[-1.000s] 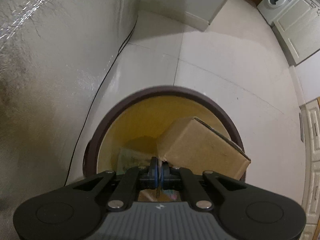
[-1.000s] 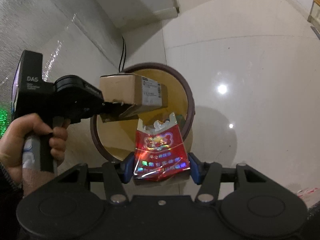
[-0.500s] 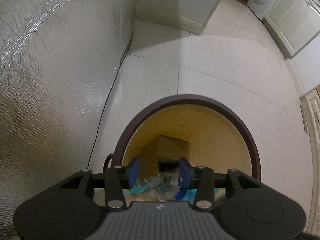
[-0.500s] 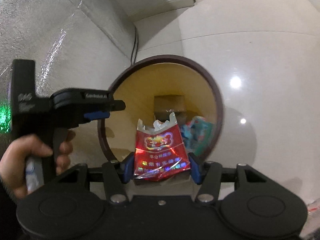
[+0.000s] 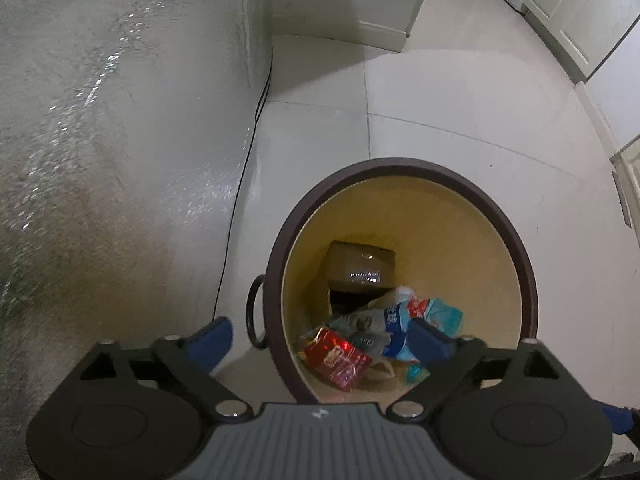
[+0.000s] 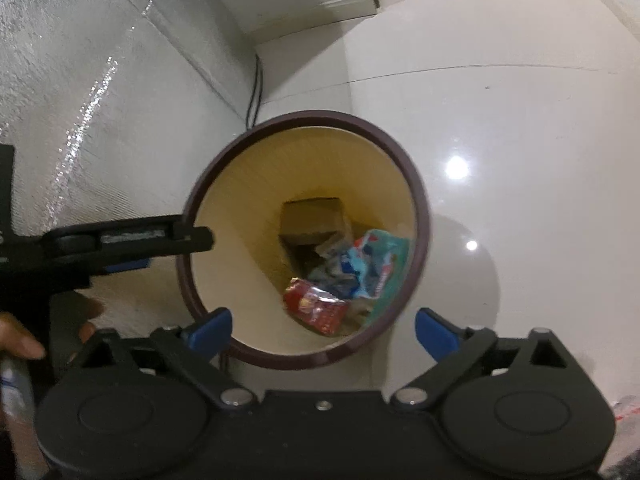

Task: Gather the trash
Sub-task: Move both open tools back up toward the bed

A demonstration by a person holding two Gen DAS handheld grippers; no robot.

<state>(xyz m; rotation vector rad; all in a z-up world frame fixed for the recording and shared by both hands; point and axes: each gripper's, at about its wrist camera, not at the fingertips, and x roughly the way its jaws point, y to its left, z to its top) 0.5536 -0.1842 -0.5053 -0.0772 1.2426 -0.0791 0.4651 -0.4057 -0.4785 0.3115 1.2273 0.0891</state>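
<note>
Release step over the bin (image 5: 402, 168). Left gripper (image 5: 320, 340) and right gripper (image 6: 324, 326) hang above the rim, jaws opening, nothing between them. Box (image 5: 360, 266), red wrapper (image 6: 316, 306) and other packets lie at the bin's bottom. Next move likely: withdraw, seek remaining trash.

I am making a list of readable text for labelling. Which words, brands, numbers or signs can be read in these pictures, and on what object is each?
None can be read with certainty.
Red snack packet: print, too blurred.
Cardboard box: a label line, too small.
Blue and white wrapper: characters, unreadable.
Left tool: a strip of lettering on its side, blurred.
All the trash lies inside the bin.
</note>
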